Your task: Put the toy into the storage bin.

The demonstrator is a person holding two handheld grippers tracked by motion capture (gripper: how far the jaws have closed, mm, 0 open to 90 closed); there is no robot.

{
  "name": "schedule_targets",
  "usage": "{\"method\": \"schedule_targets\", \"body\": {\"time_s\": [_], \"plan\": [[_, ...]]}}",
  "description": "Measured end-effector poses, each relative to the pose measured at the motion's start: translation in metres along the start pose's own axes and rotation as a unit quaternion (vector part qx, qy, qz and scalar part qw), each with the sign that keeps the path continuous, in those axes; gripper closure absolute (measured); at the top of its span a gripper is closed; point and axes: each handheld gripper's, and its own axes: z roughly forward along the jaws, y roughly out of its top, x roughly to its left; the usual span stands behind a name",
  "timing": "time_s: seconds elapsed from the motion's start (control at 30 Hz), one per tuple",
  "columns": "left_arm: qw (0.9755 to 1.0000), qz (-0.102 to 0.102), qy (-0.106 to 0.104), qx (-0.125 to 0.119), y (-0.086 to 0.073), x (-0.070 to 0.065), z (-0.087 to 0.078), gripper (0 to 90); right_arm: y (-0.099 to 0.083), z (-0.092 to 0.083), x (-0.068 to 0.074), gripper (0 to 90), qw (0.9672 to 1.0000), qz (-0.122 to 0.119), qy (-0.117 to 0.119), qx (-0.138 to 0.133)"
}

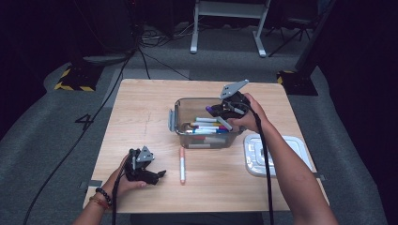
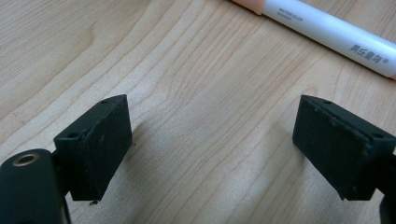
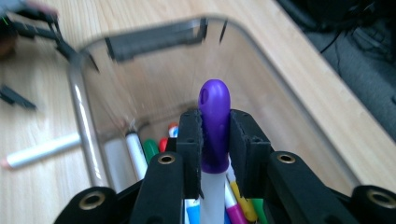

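Observation:
My right gripper (image 1: 215, 110) hovers over the clear plastic box (image 1: 180, 108), shut on a purple-capped white marker (image 3: 214, 126); in the high view the same purple marker (image 1: 221, 118) slants down toward the box. Several markers (image 1: 206, 127) lie inside the box. An orange-capped white marker (image 1: 182, 165) lies on the wooden table (image 1: 141, 117) in front of the box. My left gripper (image 1: 159, 176) rests low on the table left of that marker, its jaws open and empty. In the left gripper view the orange marker (image 2: 327, 32) lies just beyond my left gripper (image 2: 212, 149).
A white lid (image 1: 274, 154) lies on the table right of the box, under the right forearm. Beyond the table's far edge are cables and a white stand's legs (image 1: 227, 28) on grey floor.

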Motion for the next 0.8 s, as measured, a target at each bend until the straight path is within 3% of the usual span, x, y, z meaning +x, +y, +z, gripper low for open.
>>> {"method": "schedule_targets", "body": {"time_s": [0.03, 0.07, 0.1, 0.2, 0.27, 0.37, 0.43, 0.6, 0.8], "plan": [[1.0, 0.0, 0.0, 0.0, 0.0, 0.0, 0.0, 12.3, -0.003, 0.009, 0.0, 75.3, 0.9997, -0.006, 0.008, 0.02], [1.0, 0.0, 0.0, 0.0, 0.0, 0.0, 0.0, 12.3, -0.003, 0.009, 0.0, 75.3, 0.9997, -0.006, 0.008, 0.02], [1.0, 0.0, 0.0, 0.0, 0.0, 0.0, 0.0, 12.3, -0.006, 0.017, 0.003, 85.8, 0.9986, -0.021, 0.021, 0.043], [1.0, 0.0, 0.0, 0.0, 0.0, 0.0, 0.0, 12.3, -0.009, 0.026, 0.005, 85.5, 0.9974, -0.026, 0.025, 0.063], [1.0, 0.0, 0.0, 0.0, 0.0, 0.0, 0.0, 12.3, -0.011, 0.038, 0.01, 79.3, 0.9945, -0.039, 0.039, 0.089], [1.0, 0.0, 0.0, 0.0, 0.0, 0.0, 0.0, 12.3, -0.01, 0.043, 0.015, 76.1, 0.9938, -0.049, 0.032, 0.094], [1.0, 0.0, 0.0, 0.0, 0.0, 0.0, 0.0, 12.3, -0.009, 0.042, 0.013, 76.0, 0.9954, -0.038, 0.035, 0.081], [1.0, 0.0, 0.0, 0.0, 0.0, 0.0, 0.0, 12.3, -0.008, 0.043, 0.014, 74.7, 0.9952, -0.035, 0.034, 0.085], [1.0, 0.0, 0.0, 0.0, 0.0, 0.0, 0.0, 12.3, -0.006, 0.038, 0.015, 68.5, 0.9975, -0.022, 0.034, 0.058]]}}
